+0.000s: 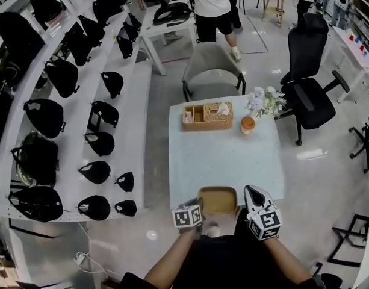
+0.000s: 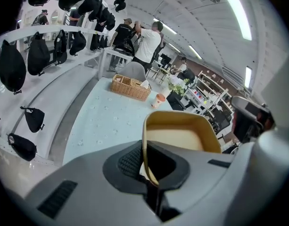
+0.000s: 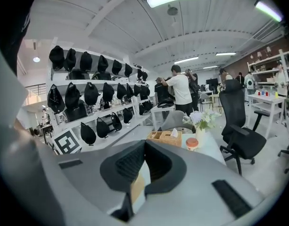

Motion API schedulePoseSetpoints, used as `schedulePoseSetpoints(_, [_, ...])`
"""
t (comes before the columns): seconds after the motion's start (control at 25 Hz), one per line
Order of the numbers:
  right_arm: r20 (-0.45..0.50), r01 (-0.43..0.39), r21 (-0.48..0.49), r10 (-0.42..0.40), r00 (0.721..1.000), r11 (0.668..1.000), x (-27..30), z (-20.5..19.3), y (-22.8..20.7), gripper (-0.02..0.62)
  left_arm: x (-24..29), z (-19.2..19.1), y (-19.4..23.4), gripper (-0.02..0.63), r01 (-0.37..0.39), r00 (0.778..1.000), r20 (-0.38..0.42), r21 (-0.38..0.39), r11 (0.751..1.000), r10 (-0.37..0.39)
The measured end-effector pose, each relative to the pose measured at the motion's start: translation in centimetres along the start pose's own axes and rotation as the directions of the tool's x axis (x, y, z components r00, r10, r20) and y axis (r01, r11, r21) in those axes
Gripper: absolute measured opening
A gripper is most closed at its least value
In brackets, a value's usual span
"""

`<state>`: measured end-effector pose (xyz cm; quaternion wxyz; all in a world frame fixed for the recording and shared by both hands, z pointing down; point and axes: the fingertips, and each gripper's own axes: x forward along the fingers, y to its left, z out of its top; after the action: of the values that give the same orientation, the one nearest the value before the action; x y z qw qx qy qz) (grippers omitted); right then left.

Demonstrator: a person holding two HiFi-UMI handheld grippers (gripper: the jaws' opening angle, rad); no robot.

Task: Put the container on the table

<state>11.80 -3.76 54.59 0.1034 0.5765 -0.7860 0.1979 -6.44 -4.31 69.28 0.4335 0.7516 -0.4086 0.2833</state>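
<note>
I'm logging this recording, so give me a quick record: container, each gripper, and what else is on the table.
container: tan, at near edge of table; resting or not, unclear
left gripper: shut on container rim
right gripper: jaws together, beside container
far end: wicker basket, flowers, orange-lidded cup

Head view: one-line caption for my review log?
Left tool and right tool hold a tan container at the near edge of the table; wicker basket, cup and flowers sit farther back.
</note>
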Motion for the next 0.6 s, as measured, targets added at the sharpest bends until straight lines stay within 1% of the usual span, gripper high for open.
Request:
schedulePoseSetpoints(0.2, [-0.013, -0.071, 0.023, 0.071, 0.997, 0.997, 1.9, 1.3, -3.7, -0.002, 2.3, 1.9, -2.0, 0.012, -0.034, 0.999, 0.003, -0.079, 0.996, 0.034])
schedulePoseSetpoints(0.32, [-0.019, -0.101, 0.013, 0.101, 0.995, 0.995, 3.1, 1.8, -6.1, -0.002, 4.0, 3.0, -2.9, 0.012, -0.065, 0.998, 0.0, -0.09, 0.994, 0.065])
schedulePoseSetpoints(0.48, [0.003, -0.149, 0.071, 0.149, 0.989, 0.986, 4.1, 2.9, -9.0, -0.002, 5.7, 4.3, -4.0, 0.012, -0.08, 0.997, 0.006, -0.107, 0.991, 0.081])
schedulePoseSetpoints(0.6, [0.022, -0.183, 0.067, 0.182, 0.983, 0.981, 5.0, 3.8, -11.0, -0.002, 7.0, 5.2, -4.6, 0.012, -0.1, 0.995, 0.013, -0.131, 0.986, 0.103])
